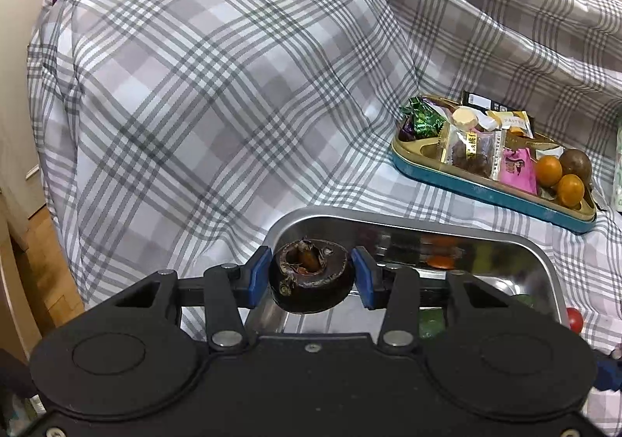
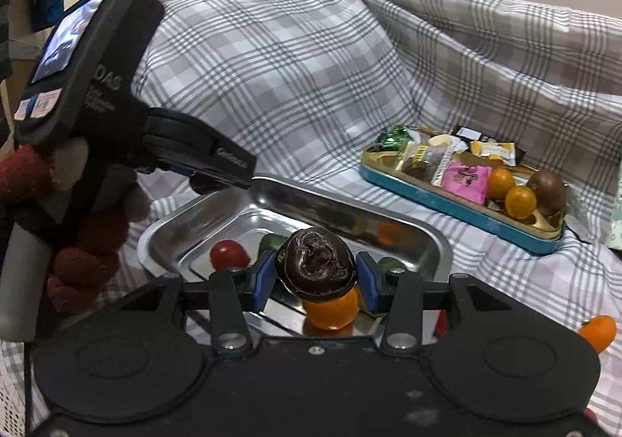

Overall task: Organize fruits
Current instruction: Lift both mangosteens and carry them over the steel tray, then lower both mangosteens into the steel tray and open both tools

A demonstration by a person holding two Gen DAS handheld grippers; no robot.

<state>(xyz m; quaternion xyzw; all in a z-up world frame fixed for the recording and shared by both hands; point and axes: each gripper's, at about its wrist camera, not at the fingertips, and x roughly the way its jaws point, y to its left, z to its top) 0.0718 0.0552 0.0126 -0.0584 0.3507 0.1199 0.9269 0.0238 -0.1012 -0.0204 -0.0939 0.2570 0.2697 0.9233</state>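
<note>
Right now both black two-finger grippers with blue pads are poised over a shiny rectangular steel tray (image 2: 420, 242) that sits on a grey-and-white checked cloth (image 1: 217, 95). The left gripper (image 1: 312, 275) has its jaws clamped on a dark, wrinkled, round fruit with a hollowed top (image 1: 311, 277), the blue pads pressing it from both sides above the tray's near-left corner. The right gripper (image 2: 315, 274) is likewise closed on a second dark brown shrivelled fruit (image 2: 315, 268), gripped between its pads above the tray's front edge.

Inside the steel tray lie a small red tomato-like fruit (image 2: 228, 254) toward the left, a small orange citrus fruit (image 2: 330, 310) directly beneath the right gripper's load, and bits of green fruit (image 2: 272, 242) partly hidden behind the fingers. Another orange fruit (image 2: 598, 332) lies on the cloth outside the tray, off to the right.

Farther back on the right sits a shallow teal tin with a gold inner liner (image 2: 447, 206), crowded with wrapped sweets, a pink packet (image 2: 466, 180), two small orange fruits (image 2: 511, 190) and a brown round fruit (image 2: 548, 184) at its right end.

From the right wrist view, the left gripper's body with a lit screen is seen at the left, held by a hand in a dark red knitted glove (image 2: 83, 254).
</note>
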